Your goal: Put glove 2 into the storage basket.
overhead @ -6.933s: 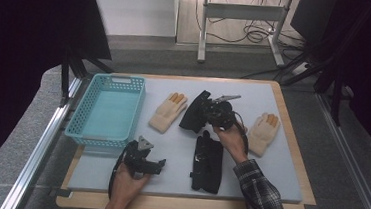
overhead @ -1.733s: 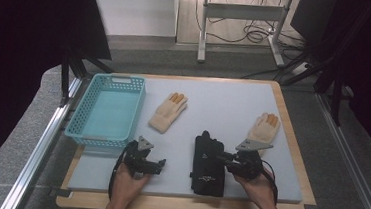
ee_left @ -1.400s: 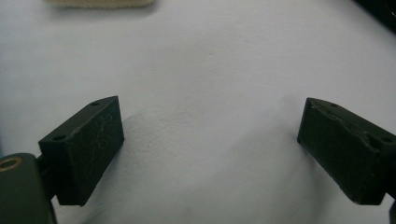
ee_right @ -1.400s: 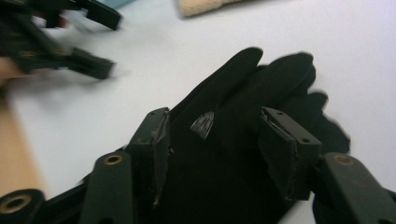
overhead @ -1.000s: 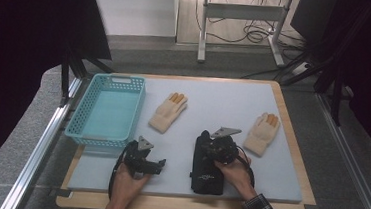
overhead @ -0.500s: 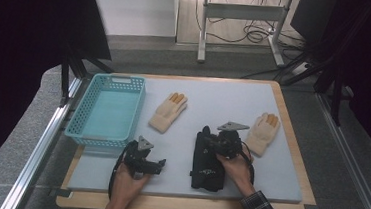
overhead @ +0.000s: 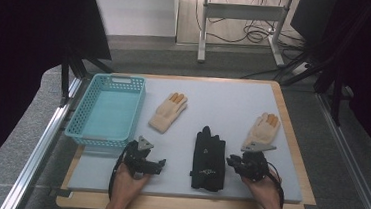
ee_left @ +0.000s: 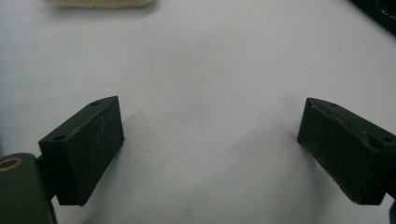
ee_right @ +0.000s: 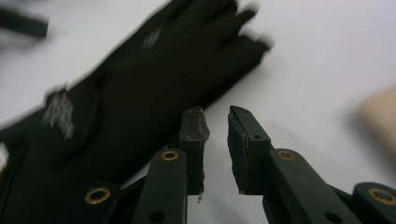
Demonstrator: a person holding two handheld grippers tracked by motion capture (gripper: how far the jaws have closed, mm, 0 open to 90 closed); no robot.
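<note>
White tabletop (overhead: 234,96): black gloves (overhead: 209,158) lie stacked; right gripper (ee_right: 217,122) beside them, jaws just narrowed, nothing between; left gripper (ee_left: 210,140) spread wide, empty.

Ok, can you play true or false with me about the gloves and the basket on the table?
1. The blue basket has a glove inside. False: none lies in it.
2. The black gloves lie between the two grippers. True.
3. The right gripper pinches the black gloves. False: nothing sits between its nearly closed jaws.
4. Two tan gloves, one by the basket and another at the right, lie apart. True.
5. The left gripper is open. True.
</note>
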